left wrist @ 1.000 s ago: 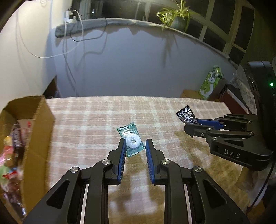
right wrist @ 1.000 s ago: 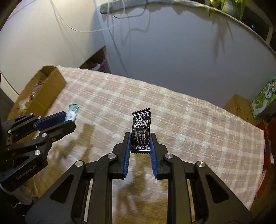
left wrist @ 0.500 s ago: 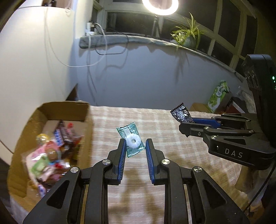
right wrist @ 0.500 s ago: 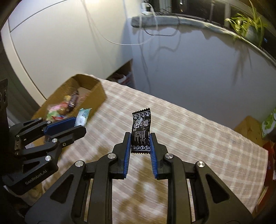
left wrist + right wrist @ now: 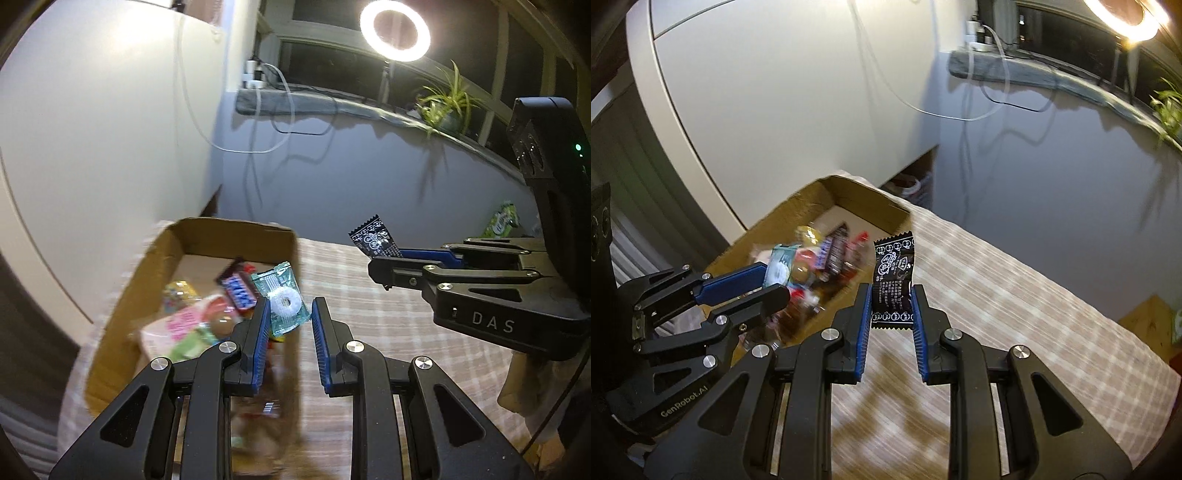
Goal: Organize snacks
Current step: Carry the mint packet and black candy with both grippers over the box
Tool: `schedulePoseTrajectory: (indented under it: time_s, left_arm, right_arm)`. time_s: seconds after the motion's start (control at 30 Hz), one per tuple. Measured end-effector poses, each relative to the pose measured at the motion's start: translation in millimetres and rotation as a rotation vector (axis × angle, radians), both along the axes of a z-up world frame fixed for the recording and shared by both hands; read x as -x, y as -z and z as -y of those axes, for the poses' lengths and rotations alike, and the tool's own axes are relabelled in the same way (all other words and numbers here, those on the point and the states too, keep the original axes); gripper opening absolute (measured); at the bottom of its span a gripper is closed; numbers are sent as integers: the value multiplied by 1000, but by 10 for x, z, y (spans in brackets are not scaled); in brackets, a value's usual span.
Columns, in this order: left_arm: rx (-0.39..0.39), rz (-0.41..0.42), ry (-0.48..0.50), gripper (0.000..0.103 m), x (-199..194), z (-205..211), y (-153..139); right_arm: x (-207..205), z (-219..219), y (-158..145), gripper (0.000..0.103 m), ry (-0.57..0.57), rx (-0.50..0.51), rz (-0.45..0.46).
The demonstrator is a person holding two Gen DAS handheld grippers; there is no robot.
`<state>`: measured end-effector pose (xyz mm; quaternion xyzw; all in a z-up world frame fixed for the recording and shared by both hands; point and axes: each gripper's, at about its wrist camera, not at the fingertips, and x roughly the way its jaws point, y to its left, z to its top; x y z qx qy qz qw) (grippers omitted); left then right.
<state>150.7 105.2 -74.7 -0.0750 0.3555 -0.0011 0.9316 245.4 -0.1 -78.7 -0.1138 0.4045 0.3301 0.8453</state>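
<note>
Dim room, ring light on, checked cloth over the bench. Cardboard box of mixed snacks sits at the bench's left end. Left claw clamped on a teal ring-candy packet, held over the box's near right edge. Right claw pinched shut on a black snack sachet, held upright above the cloth, just beside the box.
</note>
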Motion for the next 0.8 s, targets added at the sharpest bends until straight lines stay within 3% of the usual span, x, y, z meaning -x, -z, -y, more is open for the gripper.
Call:
schedulePoseTrajectory:
  time_s: [0.37, 0.8]
  left_arm:
    - [13, -8, -66, 21, 35, -457, 62]
    - [25, -25, -98, 22, 18, -684, 143]
  right_arm:
    - [-95, -623, 111, 22, -71, 11, -21]
    - [-238, -927, 278, 22, -94, 28, -59]
